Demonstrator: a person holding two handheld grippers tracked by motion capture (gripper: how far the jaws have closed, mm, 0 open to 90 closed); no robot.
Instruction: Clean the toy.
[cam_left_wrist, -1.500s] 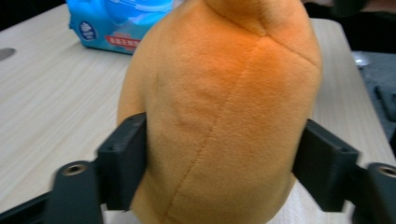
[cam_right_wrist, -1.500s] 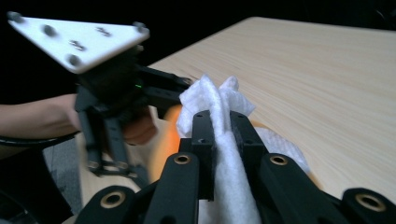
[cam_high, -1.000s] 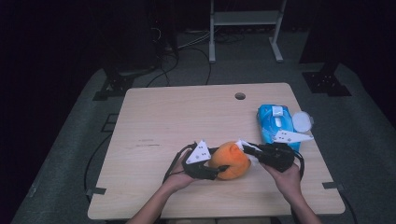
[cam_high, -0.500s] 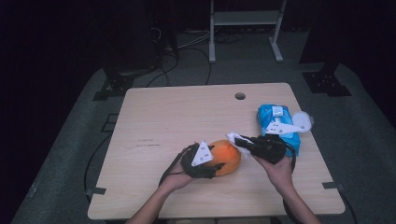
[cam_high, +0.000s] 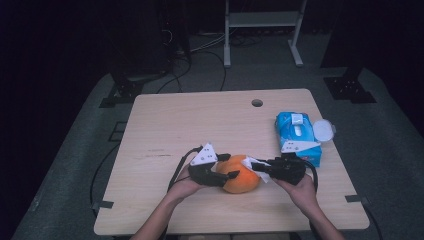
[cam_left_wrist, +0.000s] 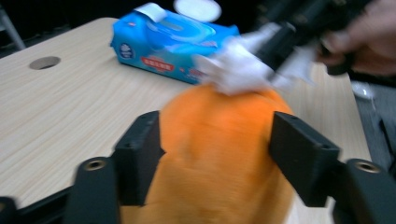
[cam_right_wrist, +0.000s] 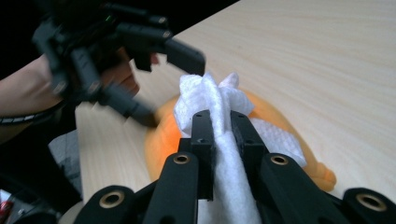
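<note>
— Pale wood-grain tabletop (cam_high: 165, 130), dark room behind. What do you hold?

— Your left gripper (cam_high: 223, 173) clamps the soft, fuzzy orange plush toy (cam_high: 241, 175) near the table's front edge; its jaws have just been closing tighter on it. Your right gripper (cam_high: 261, 167), jaws shut on a crumpled white wet wipe (cam_right_wrist: 210, 100), has swung back from the wipes and now presses it onto the toy: wiping looks underway.

— Else?

— Glossy blue wipe pack (cam_high: 296, 134), right of the toy.

Orange plush toy (cam_high: 241, 174) is lying near the tabletop's front edge; crumpled white wipe (cam_right_wrist: 211, 100) is resting on it.
</note>
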